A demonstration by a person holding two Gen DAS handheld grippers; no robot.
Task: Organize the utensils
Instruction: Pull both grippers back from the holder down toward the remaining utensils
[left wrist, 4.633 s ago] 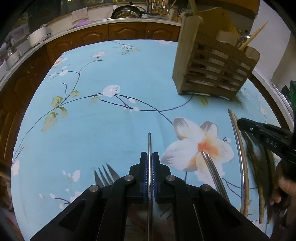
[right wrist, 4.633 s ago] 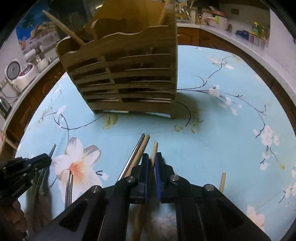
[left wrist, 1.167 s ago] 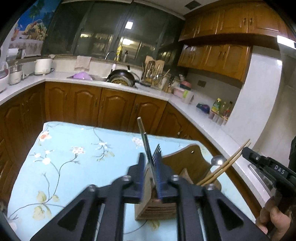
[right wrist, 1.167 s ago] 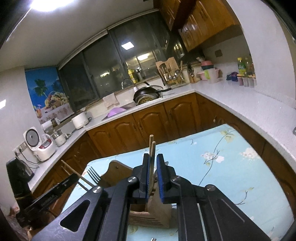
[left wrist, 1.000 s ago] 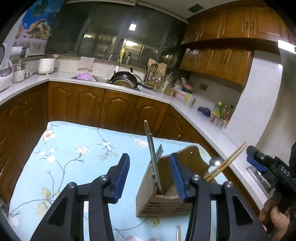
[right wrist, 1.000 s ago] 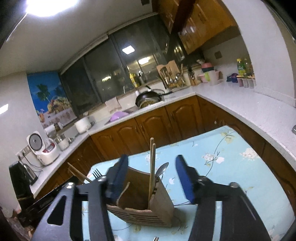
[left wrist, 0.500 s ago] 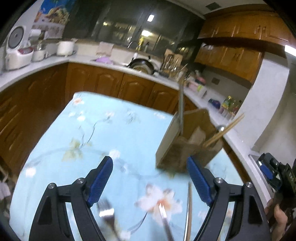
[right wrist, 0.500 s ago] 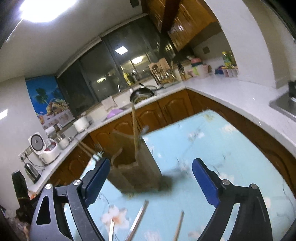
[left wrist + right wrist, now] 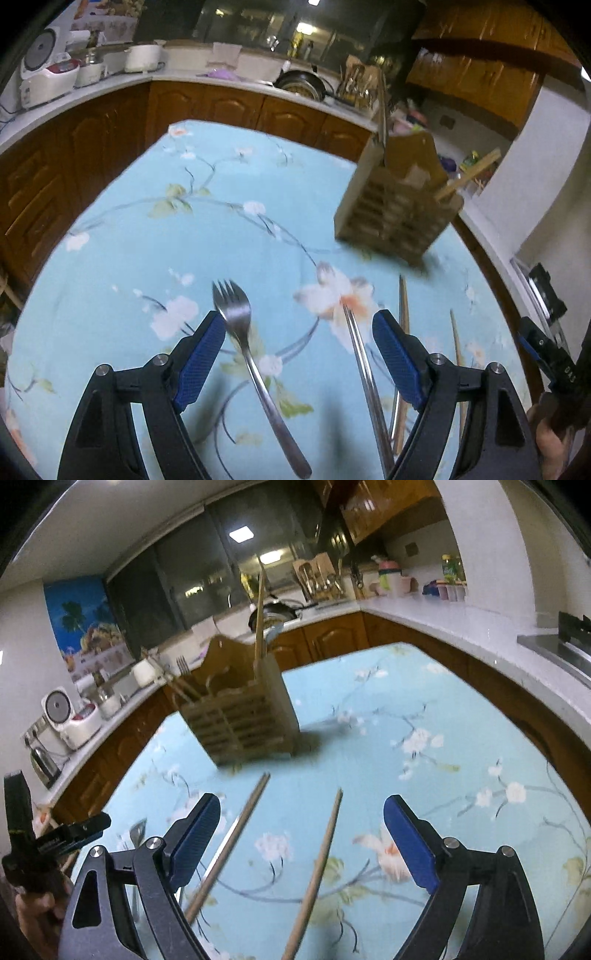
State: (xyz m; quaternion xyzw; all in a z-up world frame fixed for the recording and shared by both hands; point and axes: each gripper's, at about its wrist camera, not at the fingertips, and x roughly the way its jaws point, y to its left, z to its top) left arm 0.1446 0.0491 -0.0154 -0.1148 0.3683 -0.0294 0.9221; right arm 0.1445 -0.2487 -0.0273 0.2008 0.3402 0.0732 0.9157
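Note:
A slatted wooden utensil holder stands on the floral blue tablecloth, with chopsticks, a fork and a spoon sticking out of it. My left gripper is open above the cloth. A steel fork and a metal chopstick lie between its blue pads, untouched. My right gripper is open too. Below it a wooden chopstick lies on the cloth, and another chopstick lies near its left finger. More chopsticks lie to the right in the left wrist view.
Brown cabinets and a white counter wrap around the table, with a rice cooker, a pan and jars on them. The other gripper and a hand show at the right edge of the left wrist view.
Both grippers let go of their utensils in the holder and opened wide. They then pulled back and dropped toward the cloth, so the fork and loose chopsticks now lie between their fingers.

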